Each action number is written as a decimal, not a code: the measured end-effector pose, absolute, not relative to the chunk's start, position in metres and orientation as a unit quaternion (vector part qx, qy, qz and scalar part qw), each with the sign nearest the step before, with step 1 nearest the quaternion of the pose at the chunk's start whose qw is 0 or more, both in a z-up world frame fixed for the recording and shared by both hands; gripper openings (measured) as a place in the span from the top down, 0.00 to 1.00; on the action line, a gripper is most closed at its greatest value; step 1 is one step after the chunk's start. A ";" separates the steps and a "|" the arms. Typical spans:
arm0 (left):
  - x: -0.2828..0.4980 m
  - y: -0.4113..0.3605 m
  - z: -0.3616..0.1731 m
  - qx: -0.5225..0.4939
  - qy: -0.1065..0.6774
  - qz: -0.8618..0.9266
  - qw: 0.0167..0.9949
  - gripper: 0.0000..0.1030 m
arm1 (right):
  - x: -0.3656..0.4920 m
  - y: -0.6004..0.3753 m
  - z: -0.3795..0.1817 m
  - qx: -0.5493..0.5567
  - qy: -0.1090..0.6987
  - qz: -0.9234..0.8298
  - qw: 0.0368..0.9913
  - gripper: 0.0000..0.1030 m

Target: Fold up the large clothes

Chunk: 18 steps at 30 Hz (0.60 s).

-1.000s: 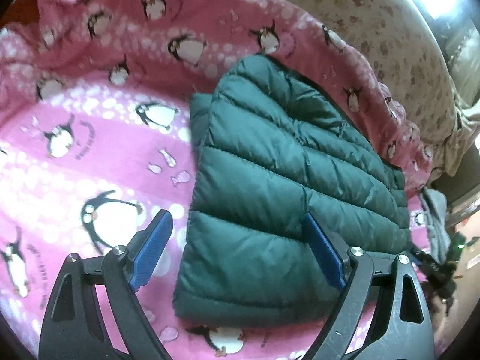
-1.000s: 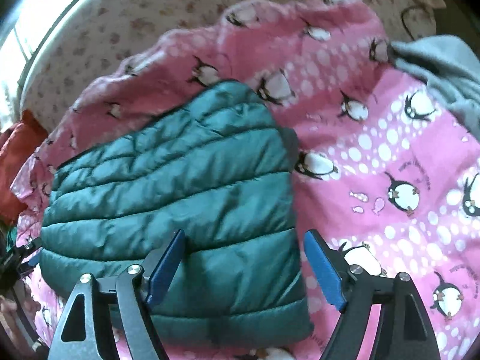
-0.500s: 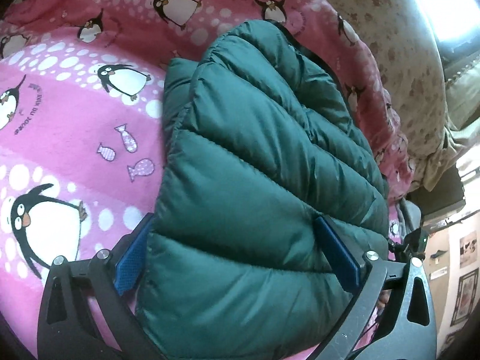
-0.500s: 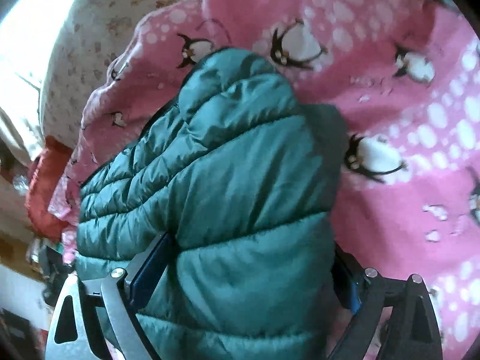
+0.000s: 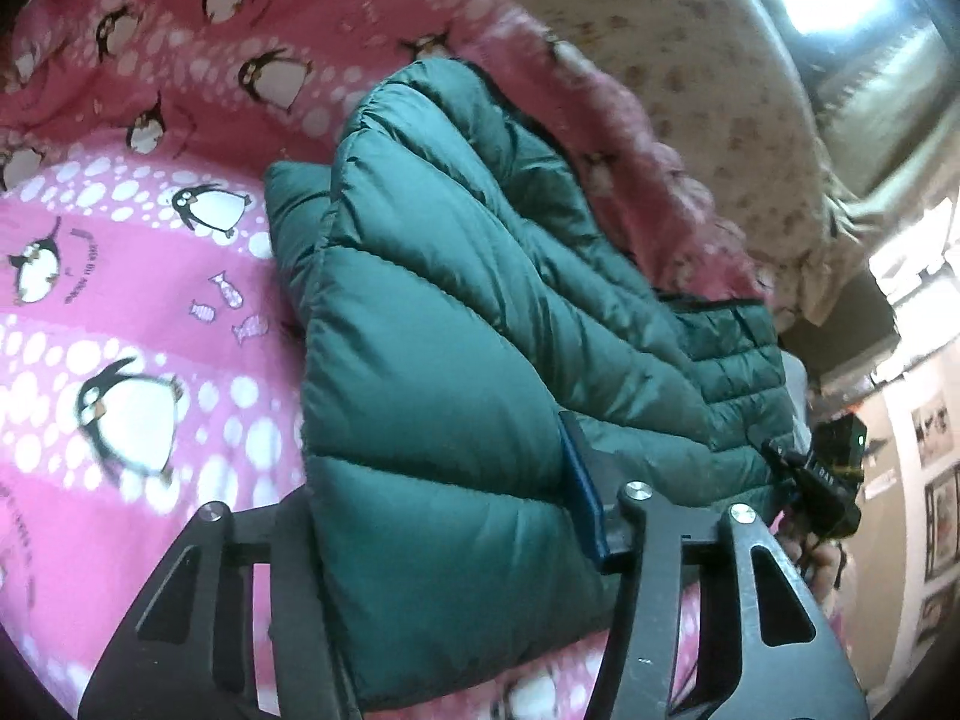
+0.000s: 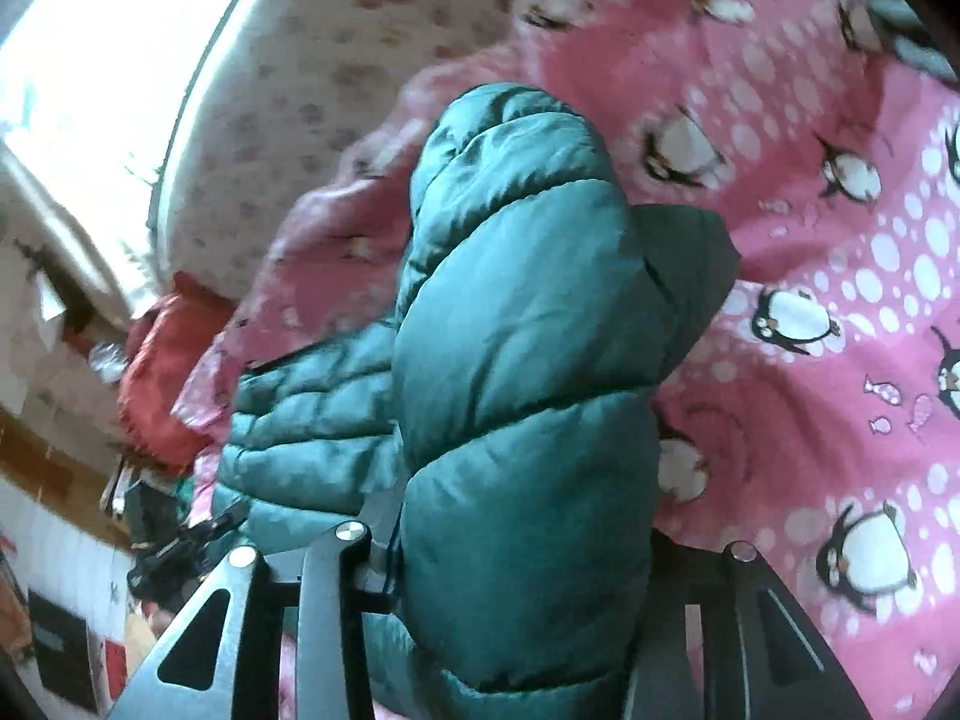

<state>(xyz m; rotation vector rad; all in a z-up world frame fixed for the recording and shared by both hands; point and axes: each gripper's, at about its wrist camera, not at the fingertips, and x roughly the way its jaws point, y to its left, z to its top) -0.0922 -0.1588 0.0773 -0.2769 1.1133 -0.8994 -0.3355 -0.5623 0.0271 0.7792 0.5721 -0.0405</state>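
A dark green quilted puffer jacket [image 5: 450, 330] lies folded on a pink penguin blanket [image 5: 150, 300]. My left gripper [image 5: 441, 480] is closing on the jacket's near left corner. Its blue pad [image 5: 579, 480] presses into the padding, and the other finger is hidden behind the fabric. In the right wrist view the jacket [image 6: 528, 360] bulges up between the fingers of my right gripper [image 6: 522, 516], which is closing on the near right corner. Both of its pads are buried in the fabric. The held edge is bunched and raised off the blanket.
Beige spotted bedding [image 5: 690, 60] rises behind the blanket. A red cloth [image 6: 156, 372] lies off the bed's left side, and a grey garment [image 6: 918, 48] lies at the far right. The other gripper [image 5: 828, 480] and a hand show at the jacket's right end.
Both grippers went from wide open above the jacket's near edge to pushed over it, then narrowed on it. The near edge has bunched and lifted.
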 end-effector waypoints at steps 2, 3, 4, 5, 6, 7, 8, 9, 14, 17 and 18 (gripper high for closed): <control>-0.105 -0.146 0.087 -0.123 0.507 -0.423 0.741 0.51 | -0.349 -0.551 0.037 0.374 0.272 -0.005 0.886 0.61; -0.112 -0.140 0.091 -0.121 0.507 -0.428 0.739 0.51 | -0.357 -0.547 0.041 0.376 0.273 0.001 0.886 0.61; -0.122 -0.130 0.096 -0.118 0.506 -0.435 0.736 0.51 | -0.369 -0.540 0.044 0.378 0.274 0.008 0.884 0.61; -0.128 -0.124 0.098 -0.116 0.505 -0.438 0.734 0.51 | -0.374 -0.535 0.046 0.379 0.275 0.011 0.884 0.61; -0.137 -0.115 0.100 -0.113 0.505 -0.441 0.734 0.51 | -0.385 -0.527 0.045 0.382 0.277 0.017 0.881 0.61; -0.141 -0.110 0.100 -0.111 0.505 -0.441 0.734 0.51 | -0.393 -0.522 0.044 0.388 0.279 0.023 0.878 0.61; -0.148 -0.103 0.099 -0.109 0.508 -0.439 0.733 0.51 | -0.403 -0.518 0.041 0.394 0.281 0.029 0.875 0.61; -0.153 -0.097 0.096 -0.107 0.511 -0.437 0.732 0.51 | -0.409 -0.513 0.037 0.399 0.282 0.033 0.872 0.61; -0.162 -0.088 0.062 -0.090 0.531 -0.394 0.744 0.39 | -0.424 -0.508 0.008 0.426 0.287 -0.002 0.858 0.53; -0.161 -0.088 0.051 -0.100 0.531 -0.362 0.760 0.20 | -0.412 -0.511 -0.016 0.412 0.318 -0.066 0.851 0.35; -0.163 -0.087 0.053 -0.101 0.526 -0.353 0.768 0.20 | -0.411 -0.511 -0.021 0.421 0.313 -0.069 0.848 0.34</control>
